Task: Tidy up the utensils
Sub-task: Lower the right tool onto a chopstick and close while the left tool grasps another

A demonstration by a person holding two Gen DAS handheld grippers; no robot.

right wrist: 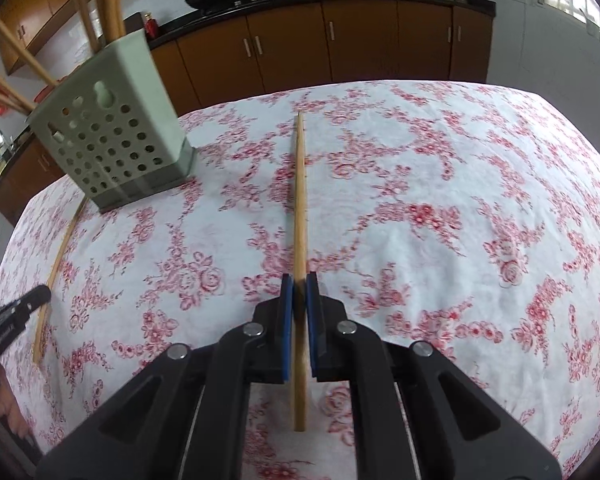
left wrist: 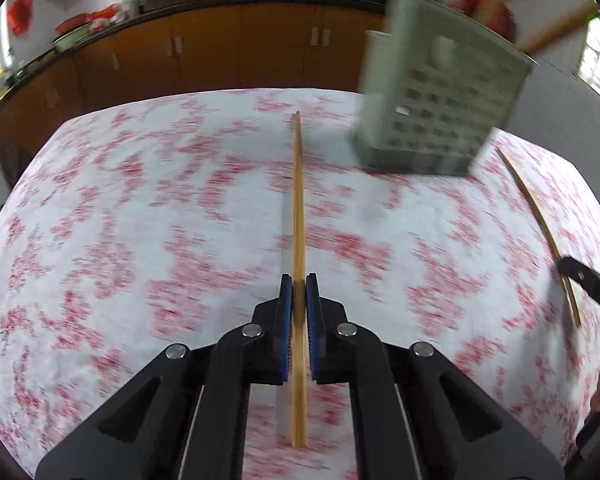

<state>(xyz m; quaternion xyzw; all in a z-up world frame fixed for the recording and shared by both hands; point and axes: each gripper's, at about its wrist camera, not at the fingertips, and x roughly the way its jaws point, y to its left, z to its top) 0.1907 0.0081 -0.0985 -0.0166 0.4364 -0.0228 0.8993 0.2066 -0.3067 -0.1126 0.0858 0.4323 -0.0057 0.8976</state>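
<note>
Already, in the left wrist view, the left gripper [left wrist: 299, 280] is clenched on a chopstick [left wrist: 298, 200] that runs straight ahead along its fingers, above the floral tablecloth [left wrist: 140, 208]. The perforated green holder [left wrist: 440, 100], with wooden utensils standing in it, is ahead to the right. Blur here hints at fast motion, so the long tip could clip the holder's rim and tip it.

From the right wrist view, the right gripper [right wrist: 299, 280] likewise grasps its own chopstick [right wrist: 300, 200]; the holder [right wrist: 112, 136] stands ahead-left. Both sticks heading for one opening could collide, or twist in the pads.
</note>
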